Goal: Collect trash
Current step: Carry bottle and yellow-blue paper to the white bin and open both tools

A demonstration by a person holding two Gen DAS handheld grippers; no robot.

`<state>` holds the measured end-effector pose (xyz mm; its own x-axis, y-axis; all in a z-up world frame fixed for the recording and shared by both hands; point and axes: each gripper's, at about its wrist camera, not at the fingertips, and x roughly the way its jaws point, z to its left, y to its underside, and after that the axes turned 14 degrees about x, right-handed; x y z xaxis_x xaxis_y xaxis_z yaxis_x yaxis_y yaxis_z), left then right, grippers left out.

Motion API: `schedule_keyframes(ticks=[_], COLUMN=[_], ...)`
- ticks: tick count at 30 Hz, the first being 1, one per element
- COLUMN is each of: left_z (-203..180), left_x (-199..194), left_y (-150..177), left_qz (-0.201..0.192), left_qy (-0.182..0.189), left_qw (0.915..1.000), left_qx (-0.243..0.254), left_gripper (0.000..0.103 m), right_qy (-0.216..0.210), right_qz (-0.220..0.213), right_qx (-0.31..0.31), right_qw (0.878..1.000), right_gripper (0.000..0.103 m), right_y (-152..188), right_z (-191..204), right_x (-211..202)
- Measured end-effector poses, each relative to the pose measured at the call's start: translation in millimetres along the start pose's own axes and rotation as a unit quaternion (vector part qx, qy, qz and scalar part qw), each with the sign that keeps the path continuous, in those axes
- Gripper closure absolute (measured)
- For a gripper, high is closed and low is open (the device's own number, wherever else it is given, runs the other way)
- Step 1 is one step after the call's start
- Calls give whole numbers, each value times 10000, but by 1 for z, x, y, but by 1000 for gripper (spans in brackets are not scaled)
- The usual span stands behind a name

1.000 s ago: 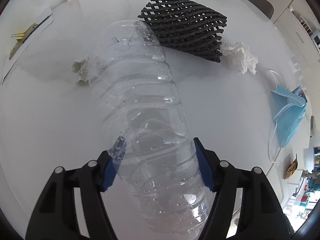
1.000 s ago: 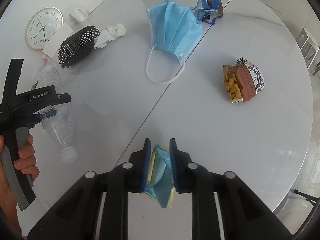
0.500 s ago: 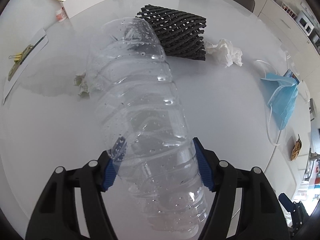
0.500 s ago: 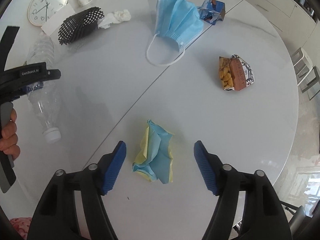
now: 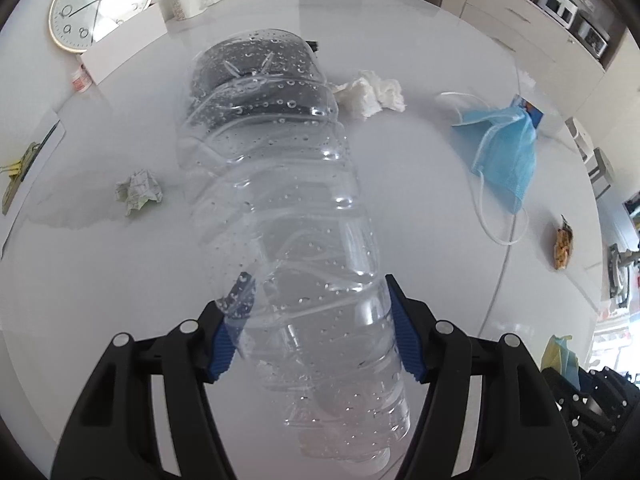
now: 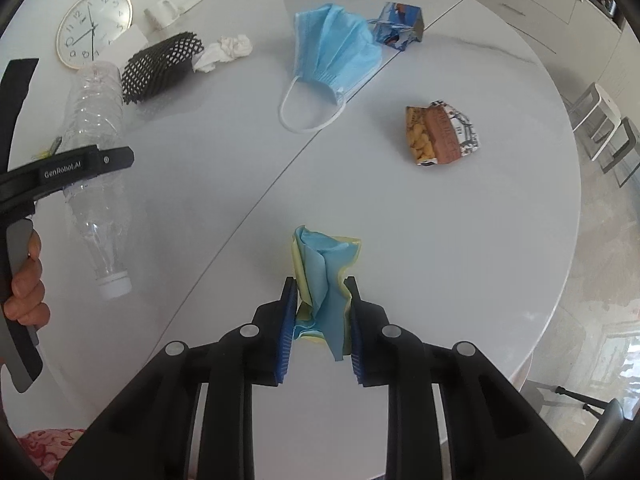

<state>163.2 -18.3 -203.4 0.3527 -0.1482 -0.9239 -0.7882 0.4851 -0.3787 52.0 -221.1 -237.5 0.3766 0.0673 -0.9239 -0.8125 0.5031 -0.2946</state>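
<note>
Since 0.5 s ago the left gripper (image 5: 310, 324) is still lifting the clear bottle (image 5: 288, 216) above the white table (image 6: 460, 240), clamped at its middle. The right gripper (image 6: 322, 322), wide open then, is now squeezing the blue-yellow paper wad (image 6: 324, 272). So 2 pieces are being collected; the mask (image 6: 336, 52) is waiting.

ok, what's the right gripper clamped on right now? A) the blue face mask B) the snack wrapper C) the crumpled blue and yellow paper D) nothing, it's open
C. The right gripper has both pads pressed against the crumpled blue and yellow paper; the face mask and snack wrapper lie apart on the table.
</note>
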Motion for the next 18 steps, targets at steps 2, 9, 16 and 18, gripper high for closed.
schedule_keyframes(ticks=[2,9,16,18], left_z=[-15,-92,-194,-223], left_x=[-11,-54,-85,-83], left_y=[-1,-2,9,13], left_qz=[-84,-326,-352,-281], left_qy=[140,819,1571,1669], left_qw=[9997,9912,9724,9690], left_qx=[188,985,1687,1802], left_gripper=[40,40,40,40], right_qy=[-60,39,190,206], right_qz=[-101,-518,-819,-834], right_qx=[169,637,1009,1064], right_qw=[9998,9966,9913,9906], right_gripper=[79,79,79,79], right_y=[2,11,21,25], right_z=[-13,-84,-175,-200], right_x=[-13,-65,-99,-105])
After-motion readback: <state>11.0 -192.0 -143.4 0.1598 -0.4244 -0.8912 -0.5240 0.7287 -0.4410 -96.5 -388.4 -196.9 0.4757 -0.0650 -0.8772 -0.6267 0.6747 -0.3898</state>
